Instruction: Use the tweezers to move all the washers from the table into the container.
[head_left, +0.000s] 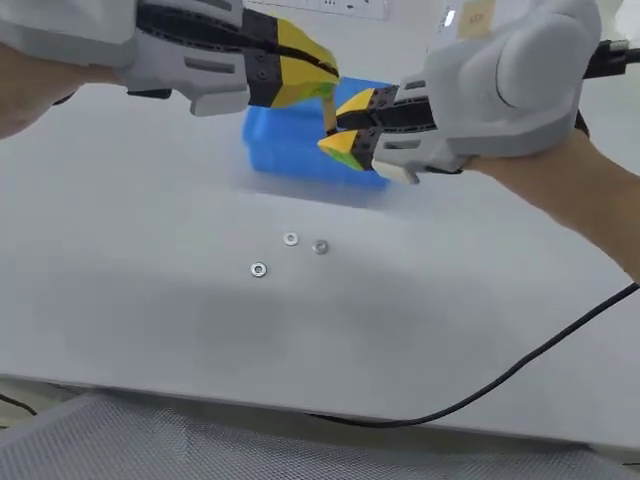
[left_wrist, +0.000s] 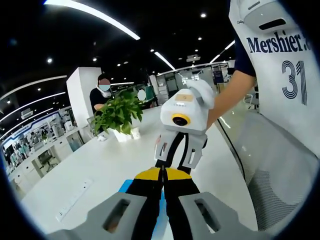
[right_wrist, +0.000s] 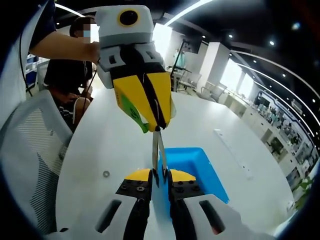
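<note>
On white table (head_left: 140, 210), three washers (head_left: 290, 239)

Your left gripper (head_left: 333, 70) and right gripper (head_left: 335, 125) have pale grey shells and black jaws tipped in yellow; the left one's yellow carries a green patch. The tweezers (right_wrist: 158, 147) are bare silvery metal. The washers (head_left: 291, 238) are silver on the off-white table (head_left: 150, 330). The container (head_left: 290, 150) toward the table's far edge is plain bright blue. A black cable (head_left: 500, 375) crosses the near right corner. Your shirt (left_wrist: 280, 60) is white with navy lettering.
</note>
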